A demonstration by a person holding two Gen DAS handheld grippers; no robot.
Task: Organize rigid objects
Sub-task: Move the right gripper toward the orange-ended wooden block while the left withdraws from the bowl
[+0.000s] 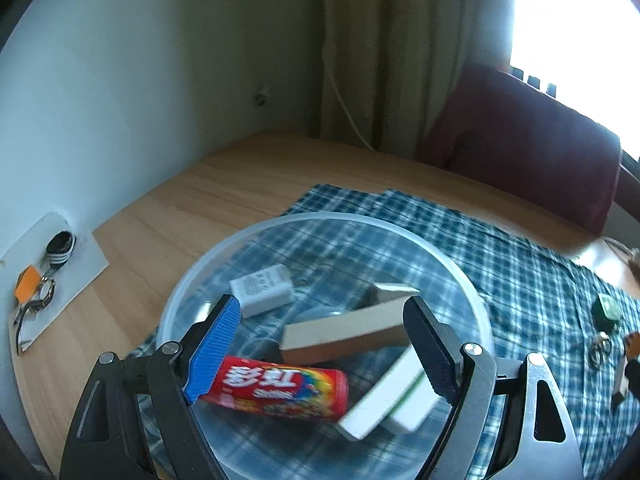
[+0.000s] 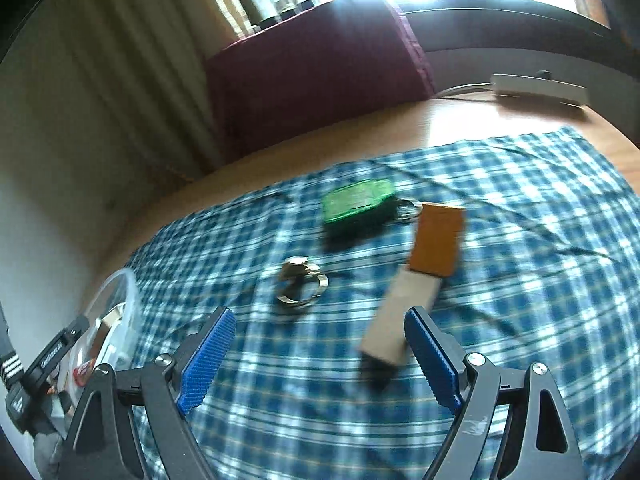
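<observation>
Jaws wide, both empty: left gripper [image 1: 322, 344] over clear bowl [image 1: 192, 280] w/ Skittles can [image 1: 280, 390]; right gripper [image 2: 320, 360] above orange-tan box [image 2: 416, 280].

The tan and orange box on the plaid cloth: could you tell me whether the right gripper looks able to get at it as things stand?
Probably yes. The right gripper is open, and the tan and orange box lies just ahead, its near end beside the right-hand finger. Nothing lies on it; the metal ring and green case sit apart from it.

Can [image 1: 280, 394], boxes [image 1: 344, 334] and charger [image 1: 262, 289] in bowl [image 1: 460, 268], bowl on cloth [image 1: 520, 264], cloth on table [image 1: 180, 208]
</observation>
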